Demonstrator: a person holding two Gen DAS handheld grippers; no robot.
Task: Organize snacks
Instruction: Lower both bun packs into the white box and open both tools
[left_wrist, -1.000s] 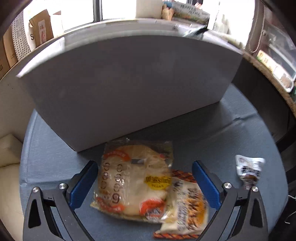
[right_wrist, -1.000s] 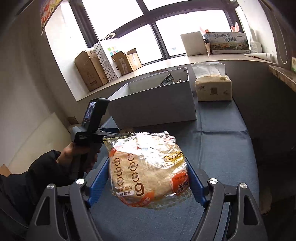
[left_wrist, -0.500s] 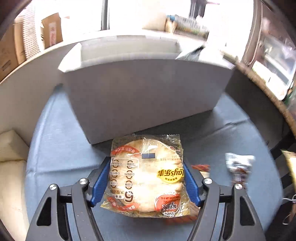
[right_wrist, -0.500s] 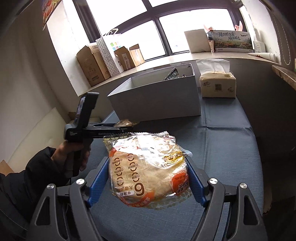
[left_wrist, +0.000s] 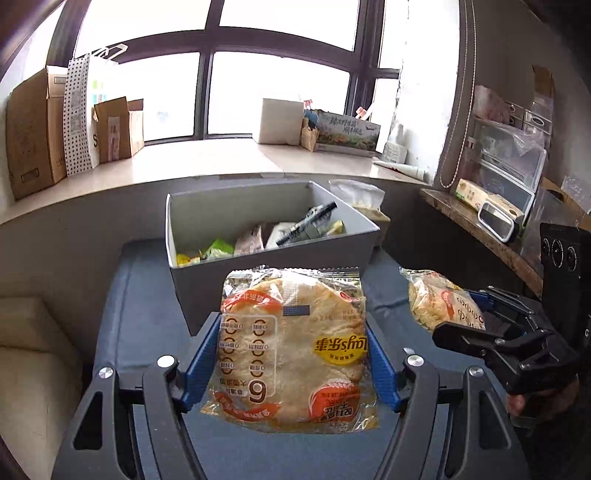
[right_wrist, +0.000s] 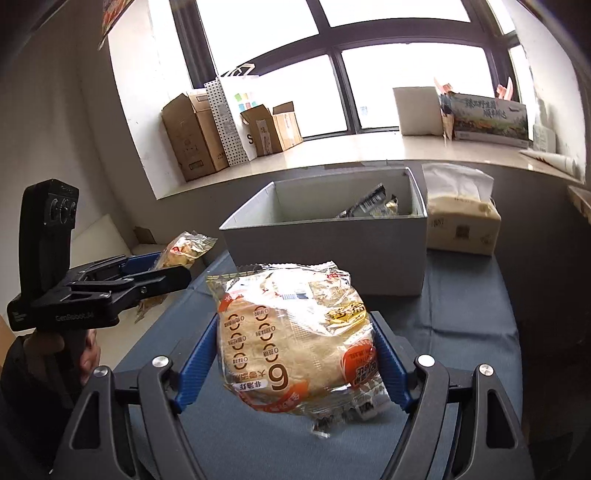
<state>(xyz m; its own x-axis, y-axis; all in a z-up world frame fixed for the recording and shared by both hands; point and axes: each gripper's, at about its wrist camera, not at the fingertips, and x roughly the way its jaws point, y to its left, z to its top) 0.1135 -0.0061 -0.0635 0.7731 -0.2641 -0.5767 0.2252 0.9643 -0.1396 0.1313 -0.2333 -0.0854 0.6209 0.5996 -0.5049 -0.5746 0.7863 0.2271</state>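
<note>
The left gripper (left_wrist: 291, 354), whose fingers have just been closing, has lifted 1 clear-wrapped round flatbread packet (left_wrist: 291, 347) off the blue tabletop (left_wrist: 122, 295); another flatbread packet (right_wrist: 295, 339) is clamped in the right gripper (right_wrist: 295, 354), so both appear bound for the grey rectangular box (left_wrist: 280, 273).

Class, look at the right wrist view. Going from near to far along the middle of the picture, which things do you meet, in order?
Clear-wrapped flatbread packet held in the right tool → grey open-topped storage box holding snack packets → pale window sill → large window.
</note>
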